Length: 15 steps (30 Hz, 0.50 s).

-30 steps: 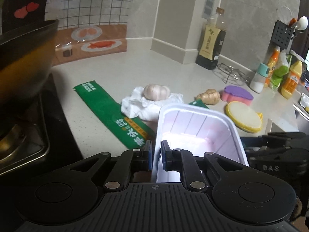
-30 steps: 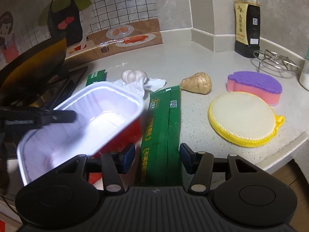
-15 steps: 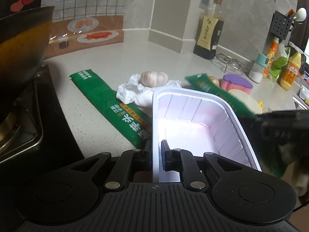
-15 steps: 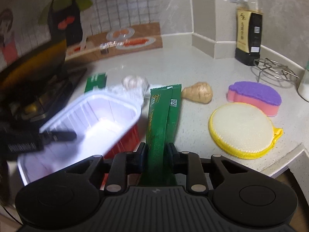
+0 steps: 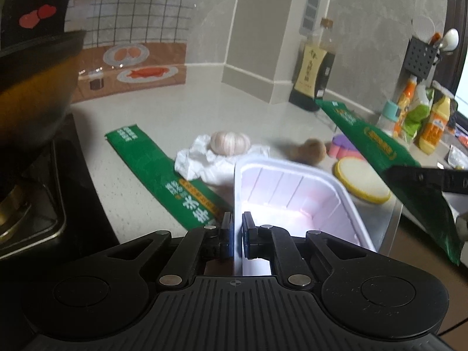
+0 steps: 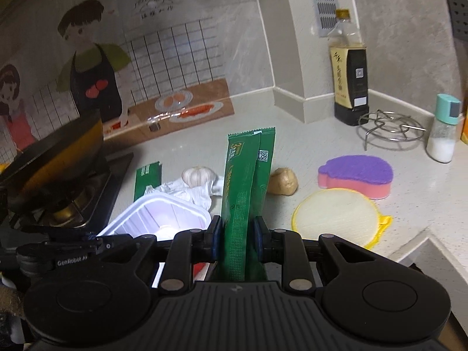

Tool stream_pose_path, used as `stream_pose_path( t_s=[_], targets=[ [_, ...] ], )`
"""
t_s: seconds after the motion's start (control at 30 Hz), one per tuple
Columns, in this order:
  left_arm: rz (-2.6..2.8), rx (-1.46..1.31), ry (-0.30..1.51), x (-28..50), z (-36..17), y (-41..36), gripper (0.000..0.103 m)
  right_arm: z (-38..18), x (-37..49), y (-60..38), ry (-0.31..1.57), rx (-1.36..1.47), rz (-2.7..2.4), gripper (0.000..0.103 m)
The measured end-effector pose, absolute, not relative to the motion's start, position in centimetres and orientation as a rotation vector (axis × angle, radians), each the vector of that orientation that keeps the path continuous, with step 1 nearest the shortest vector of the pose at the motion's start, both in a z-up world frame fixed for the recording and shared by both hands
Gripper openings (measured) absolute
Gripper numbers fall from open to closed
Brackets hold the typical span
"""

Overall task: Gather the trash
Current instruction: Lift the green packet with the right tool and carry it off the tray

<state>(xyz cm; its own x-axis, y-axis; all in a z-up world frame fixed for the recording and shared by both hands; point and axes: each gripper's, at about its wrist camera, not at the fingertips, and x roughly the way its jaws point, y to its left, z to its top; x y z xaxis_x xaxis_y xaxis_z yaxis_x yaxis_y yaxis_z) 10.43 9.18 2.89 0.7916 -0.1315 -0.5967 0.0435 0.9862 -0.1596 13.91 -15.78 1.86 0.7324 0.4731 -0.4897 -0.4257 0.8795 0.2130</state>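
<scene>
My left gripper (image 5: 237,235) is shut on the near wall of a white plastic tub (image 5: 295,187), held above the counter's front edge. My right gripper (image 6: 236,238) is shut on a long green wrapper (image 6: 248,181) that stands up from its jaws, lifted off the counter. In the left wrist view that wrapper (image 5: 380,158) hangs in the air to the right of the tub. The tub (image 6: 163,215) shows left of the right gripper. A second green wrapper (image 5: 163,175) lies flat on the counter, and a crumpled white tissue (image 5: 204,161) lies beyond the tub.
A garlic bulb (image 5: 230,142) rests on the tissue, with a ginger piece (image 6: 282,181) beside it. Right of them lie a purple-pink sponge (image 6: 358,175) and a yellow round scrubber (image 6: 336,216). A wok (image 6: 55,158) sits on the stove at left. A dark sauce bottle (image 6: 349,79), wire trivet (image 6: 390,128) and salt shaker (image 6: 443,130) stand at the back.
The right gripper closed on the green wrapper and raised it off the counter, so it now hangs in the air. The left gripper kept the tub in place.
</scene>
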Motion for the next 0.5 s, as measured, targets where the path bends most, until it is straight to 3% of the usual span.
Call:
stream_pose_path(
  t_s=[0.5],
  targets=[
    [-0.093, -0.180, 0.599, 11.2, 4.7, 9.2, 0.010, 3.6, 14.0, -16.0, 0.521, 0.153, 0.513, 0.022]
  ],
)
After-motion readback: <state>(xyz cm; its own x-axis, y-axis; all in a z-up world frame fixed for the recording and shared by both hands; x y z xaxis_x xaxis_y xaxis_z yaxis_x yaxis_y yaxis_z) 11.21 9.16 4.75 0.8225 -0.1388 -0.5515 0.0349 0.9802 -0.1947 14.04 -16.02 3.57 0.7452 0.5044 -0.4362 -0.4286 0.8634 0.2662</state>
